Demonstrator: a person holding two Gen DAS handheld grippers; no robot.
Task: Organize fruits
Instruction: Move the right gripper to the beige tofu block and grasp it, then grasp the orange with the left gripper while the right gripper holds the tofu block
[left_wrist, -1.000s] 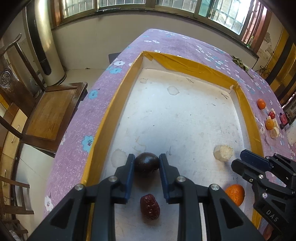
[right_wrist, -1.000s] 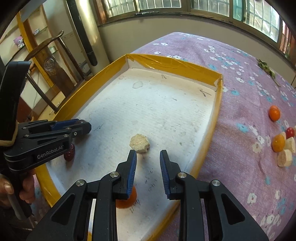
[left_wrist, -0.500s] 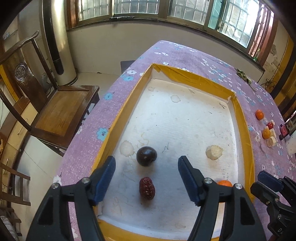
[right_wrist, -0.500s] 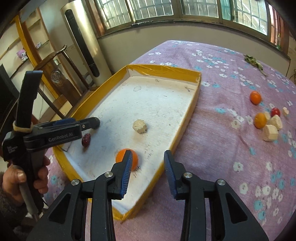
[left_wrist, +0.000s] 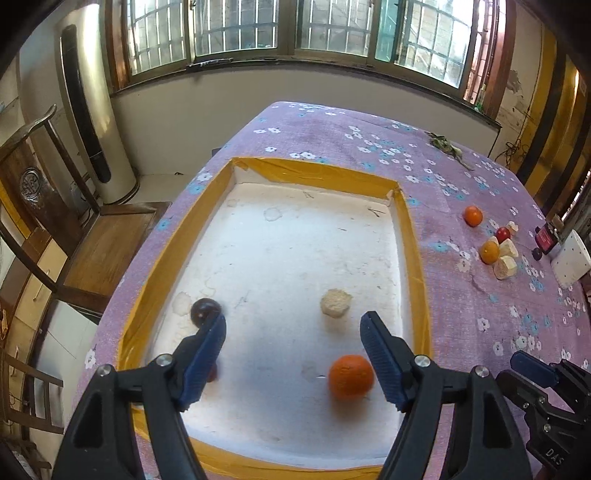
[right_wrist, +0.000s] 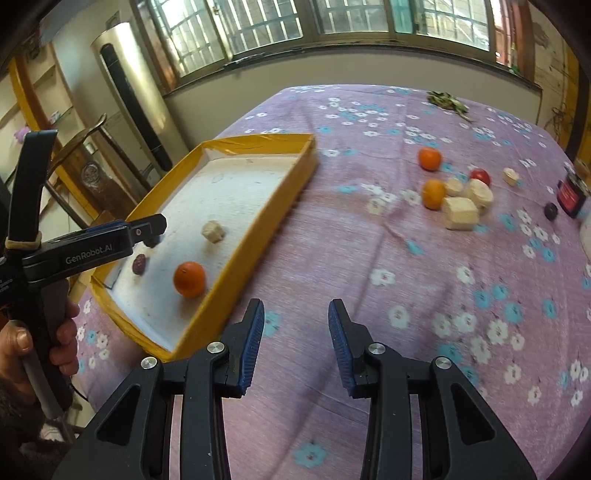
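While opening over the yellow-rimmed white foam tray (left_wrist: 413, 236), left gripper (left_wrist: 291, 354) empty, dark round plum (left_wrist: 205, 310) released near left edge; right gripper (right_wrist: 295, 343) slightly parted, empty, headed for remaining fruit.

Plenty of bare purple counter (right_wrist: 369, 295) between the yellow-rimmed tray (right_wrist: 273, 206) and the fruit pile (right_wrist: 458, 199) off to the right, nothing in the way there. Inside the tray it's tighter: an orange (left_wrist: 351, 376), a pale chunk (left_wrist: 335, 302) and a dark plum (left_wrist: 205, 311) sit near the front, and the raised rim blocks low sideways moves.
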